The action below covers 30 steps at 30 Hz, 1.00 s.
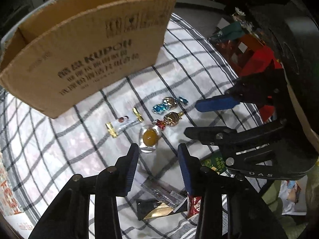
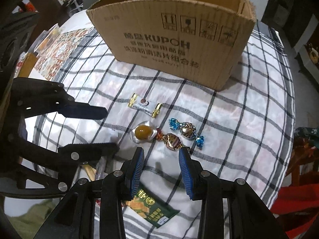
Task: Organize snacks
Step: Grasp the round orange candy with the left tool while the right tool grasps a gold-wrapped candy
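We see two fisheye views, each riding on a gripper and looking steeply down along its fingers at the table, from close above the cloth. The left wrist view looks between the left gripper fingers, with the right gripper entering from its right. The right wrist view looks between the right gripper's fingers, with the left gripper entering from its left. Both share the candies at the middle and the cardboard box toward the far edge.
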Each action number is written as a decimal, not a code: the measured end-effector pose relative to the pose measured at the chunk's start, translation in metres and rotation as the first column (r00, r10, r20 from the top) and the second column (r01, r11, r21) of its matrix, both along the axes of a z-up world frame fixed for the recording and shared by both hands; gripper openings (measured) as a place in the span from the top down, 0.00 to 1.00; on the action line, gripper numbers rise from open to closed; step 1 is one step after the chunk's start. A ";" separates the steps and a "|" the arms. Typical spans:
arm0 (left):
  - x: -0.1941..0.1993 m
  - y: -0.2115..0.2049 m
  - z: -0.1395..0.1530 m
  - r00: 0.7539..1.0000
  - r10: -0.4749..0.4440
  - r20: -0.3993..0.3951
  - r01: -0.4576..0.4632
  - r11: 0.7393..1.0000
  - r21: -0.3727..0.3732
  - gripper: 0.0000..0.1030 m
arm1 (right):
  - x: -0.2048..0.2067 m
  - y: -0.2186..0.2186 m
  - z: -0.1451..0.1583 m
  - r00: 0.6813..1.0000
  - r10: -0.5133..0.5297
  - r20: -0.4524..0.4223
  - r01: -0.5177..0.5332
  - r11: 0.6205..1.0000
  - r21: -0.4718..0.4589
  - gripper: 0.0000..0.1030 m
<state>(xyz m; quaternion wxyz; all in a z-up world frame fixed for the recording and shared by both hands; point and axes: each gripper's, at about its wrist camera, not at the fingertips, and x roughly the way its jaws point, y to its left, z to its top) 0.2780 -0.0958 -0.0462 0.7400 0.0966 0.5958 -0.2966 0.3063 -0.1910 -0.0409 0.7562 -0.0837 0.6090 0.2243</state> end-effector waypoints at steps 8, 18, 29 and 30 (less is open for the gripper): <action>0.003 -0.010 -0.018 0.996 -0.089 -0.008 0.090 0.996 0.020 0.62 | 0.011 -0.002 -0.020 0.999 0.029 -0.026 -0.030 1.000 -0.004 0.64; -0.003 -0.021 -0.036 0.976 -0.206 0.068 0.200 0.976 0.081 0.62 | 0.012 0.007 -0.039 0.993 0.112 -0.021 -0.113 0.993 -0.041 0.64; 0.003 -0.029 -0.047 0.967 -0.243 0.083 0.238 0.969 0.060 0.62 | 0.018 0.009 -0.047 0.988 0.153 -0.004 -0.153 0.988 -0.025 0.64; 0.003 -0.028 -0.047 0.967 -0.242 0.083 0.238 0.970 0.056 0.62 | 0.018 0.008 -0.047 0.988 0.153 -0.005 -0.153 0.988 -0.019 0.64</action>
